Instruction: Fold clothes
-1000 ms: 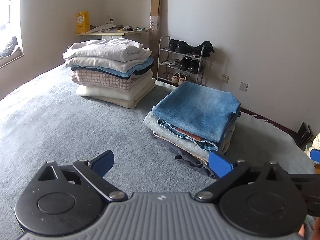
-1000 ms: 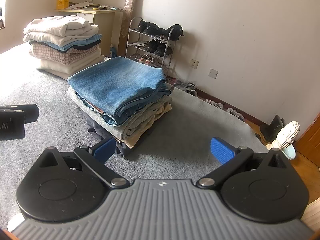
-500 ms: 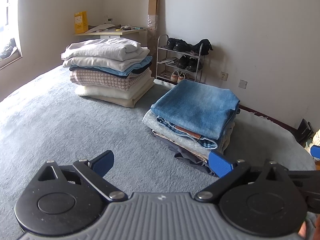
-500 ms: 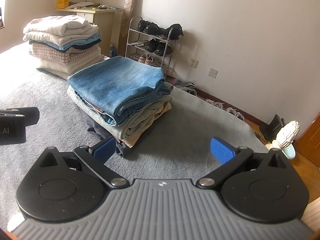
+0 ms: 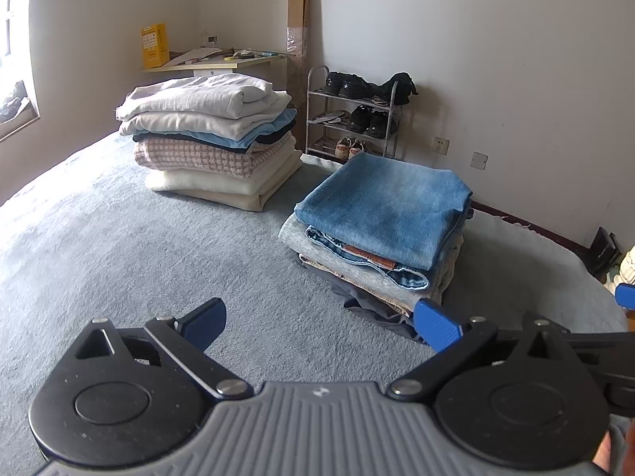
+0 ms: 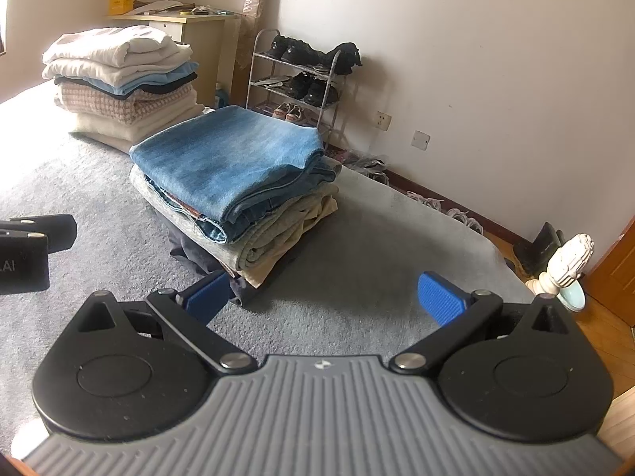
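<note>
A pile of folded trousers topped by blue jeans [image 5: 389, 206] [image 6: 230, 162] lies on the grey bed cover [image 5: 119, 246] [image 6: 357, 277]. Behind it stands a taller stack of folded tops [image 5: 210, 135] [image 6: 119, 75], white on top, cream at the bottom. My left gripper [image 5: 319, 323] hangs open over bare cover, short of the jeans pile, holding nothing. My right gripper [image 6: 323, 297] is also open and empty, near the pile's front right corner. The left gripper's black body [image 6: 27, 246] shows at the left edge of the right wrist view.
A metal shoe rack [image 5: 353, 119] [image 6: 297, 75] stands against the white wall beyond the bed. A desk [image 5: 222, 65] with a yellow box [image 5: 154, 45] is in the far corner. The bed's right edge drops to a wooden floor [image 6: 607, 333] with a white object [image 6: 567, 261].
Both grippers have drifted only slightly; the view of the piles shifts a little. Both stay open and empty, and the piles have not moved.
</note>
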Available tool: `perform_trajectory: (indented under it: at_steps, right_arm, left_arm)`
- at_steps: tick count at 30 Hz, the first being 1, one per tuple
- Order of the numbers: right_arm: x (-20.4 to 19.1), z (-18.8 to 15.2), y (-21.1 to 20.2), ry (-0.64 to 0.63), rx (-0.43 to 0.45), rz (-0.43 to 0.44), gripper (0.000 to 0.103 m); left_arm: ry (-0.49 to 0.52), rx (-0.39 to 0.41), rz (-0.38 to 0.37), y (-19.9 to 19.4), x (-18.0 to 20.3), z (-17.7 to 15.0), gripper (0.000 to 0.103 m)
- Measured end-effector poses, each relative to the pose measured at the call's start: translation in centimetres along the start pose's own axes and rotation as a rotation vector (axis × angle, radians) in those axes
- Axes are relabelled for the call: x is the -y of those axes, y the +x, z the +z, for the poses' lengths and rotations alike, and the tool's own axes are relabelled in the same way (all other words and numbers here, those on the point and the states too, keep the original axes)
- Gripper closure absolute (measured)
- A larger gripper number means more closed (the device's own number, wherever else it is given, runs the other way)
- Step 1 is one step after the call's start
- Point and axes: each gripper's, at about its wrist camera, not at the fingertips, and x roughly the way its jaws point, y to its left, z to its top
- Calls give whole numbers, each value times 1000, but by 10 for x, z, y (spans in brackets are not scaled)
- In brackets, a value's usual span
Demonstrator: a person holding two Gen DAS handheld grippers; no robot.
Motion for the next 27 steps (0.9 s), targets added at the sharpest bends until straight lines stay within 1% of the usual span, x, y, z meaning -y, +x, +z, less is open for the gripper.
perform_trajectory:
  at_steps: [27]
  right_arm:
    - [1, 1, 4, -6, -3, -3, 1]
  left_arm:
    - [8, -3, 1, 1, 1, -1, 2]
